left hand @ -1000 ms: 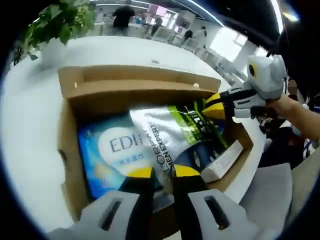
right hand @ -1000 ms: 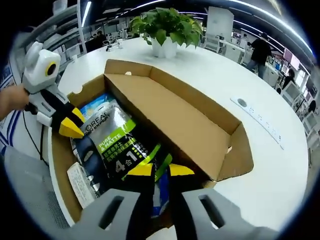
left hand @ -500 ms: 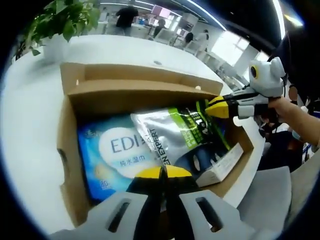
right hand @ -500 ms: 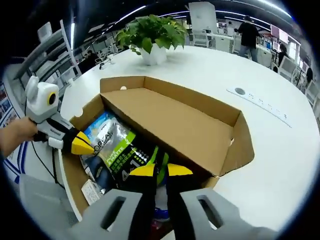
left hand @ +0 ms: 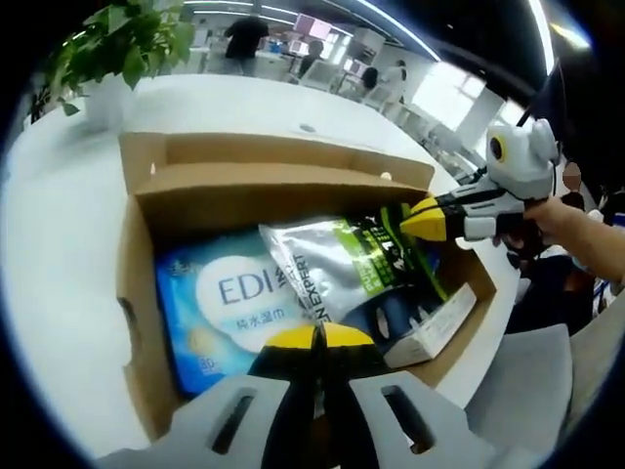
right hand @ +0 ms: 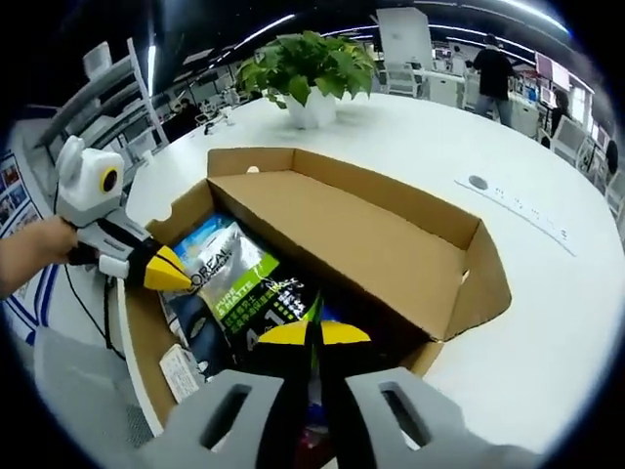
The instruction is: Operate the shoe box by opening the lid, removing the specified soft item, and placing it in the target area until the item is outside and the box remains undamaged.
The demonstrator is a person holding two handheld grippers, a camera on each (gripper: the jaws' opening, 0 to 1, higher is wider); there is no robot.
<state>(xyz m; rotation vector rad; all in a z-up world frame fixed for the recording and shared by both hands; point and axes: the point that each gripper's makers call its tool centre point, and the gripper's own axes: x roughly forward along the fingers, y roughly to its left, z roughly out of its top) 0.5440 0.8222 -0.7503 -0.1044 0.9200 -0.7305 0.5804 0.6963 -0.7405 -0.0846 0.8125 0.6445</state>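
Observation:
An open brown cardboard shoe box [left hand: 283,181] [right hand: 342,225] lies on a white table, its lid folded back. Inside lies a silver and green pouch [left hand: 342,264] [right hand: 244,288] on top of a blue wet-wipes pack [left hand: 220,293] [right hand: 195,239]. My left gripper [left hand: 314,334] is shut on the pouch's near edge; it enters the right gripper view [right hand: 168,277] from the left, held by a hand. My right gripper [right hand: 311,332] is shut on the pouch's opposite edge and appears in the left gripper view [left hand: 418,220] at the box's right side.
A small white carton [left hand: 435,322] [right hand: 181,371] lies in the box beside the pouch. A potted plant [left hand: 117,49] [right hand: 308,68] stands on the round white table [left hand: 59,225] [right hand: 527,293]. A grey chair [left hand: 527,381] is close to the box. People stand far behind.
My left jaws went from open to shut on the pouch's edge. My right jaws closed their small gap on the other edge. The pouch has shifted slightly in the box.

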